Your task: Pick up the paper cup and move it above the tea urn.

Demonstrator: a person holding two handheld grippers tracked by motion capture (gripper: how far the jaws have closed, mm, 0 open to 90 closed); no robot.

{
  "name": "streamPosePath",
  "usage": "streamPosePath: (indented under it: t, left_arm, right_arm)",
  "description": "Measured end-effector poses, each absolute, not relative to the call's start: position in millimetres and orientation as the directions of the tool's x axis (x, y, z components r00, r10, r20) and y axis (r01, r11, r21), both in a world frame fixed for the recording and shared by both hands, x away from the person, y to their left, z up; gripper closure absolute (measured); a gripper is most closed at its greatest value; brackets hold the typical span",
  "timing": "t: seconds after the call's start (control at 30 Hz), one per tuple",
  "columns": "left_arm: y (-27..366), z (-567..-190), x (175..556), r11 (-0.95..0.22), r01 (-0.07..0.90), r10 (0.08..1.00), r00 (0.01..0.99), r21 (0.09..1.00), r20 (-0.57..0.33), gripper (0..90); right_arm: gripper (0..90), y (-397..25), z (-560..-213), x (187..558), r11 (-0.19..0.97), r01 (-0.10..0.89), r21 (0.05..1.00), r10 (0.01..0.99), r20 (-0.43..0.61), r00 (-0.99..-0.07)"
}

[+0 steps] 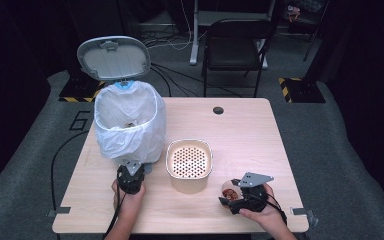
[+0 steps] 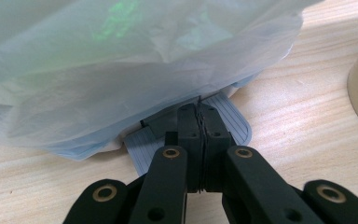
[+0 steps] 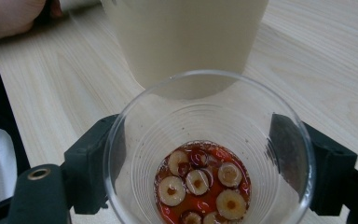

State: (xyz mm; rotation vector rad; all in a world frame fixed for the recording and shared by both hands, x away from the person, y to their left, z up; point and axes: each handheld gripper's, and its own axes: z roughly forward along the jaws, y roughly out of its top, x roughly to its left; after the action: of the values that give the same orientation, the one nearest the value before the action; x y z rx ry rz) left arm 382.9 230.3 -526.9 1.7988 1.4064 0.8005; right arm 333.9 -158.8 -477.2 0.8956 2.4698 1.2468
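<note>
Clear plastic cup (image 3: 209,154) of red liquid and sliced rounds in right gripper (image 3: 209,168)

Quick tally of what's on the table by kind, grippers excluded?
Pedal bin, lid up, with white liner: 1
Beige perforated container: 1
Clear plastic cup with red liquid and sliced pieces, held in the right gripper: 1
Total: 3
</note>
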Motion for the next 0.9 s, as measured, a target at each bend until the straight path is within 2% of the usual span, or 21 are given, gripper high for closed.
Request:
streamPosePath:
  t: [0.3,0.9]
  left_arm:
    - [230.5,-526.9,383.0,-0.156,0.538,0.975,0.217,0.829,0.043,88.9]
    - [231.5,-526.4,383.1,-0.164,0.539,0.974,0.221,0.826,0.049,88.9]
  right_arm:
    - [26.8,-158.0,-486.5,332.9,0.504,0.390,0.770,0.608,0.003,-0.794]
    - [27.3,-156.4,-482.2,333.6,0.502,0.362,0.785,0.609,-0.024,-0.793]
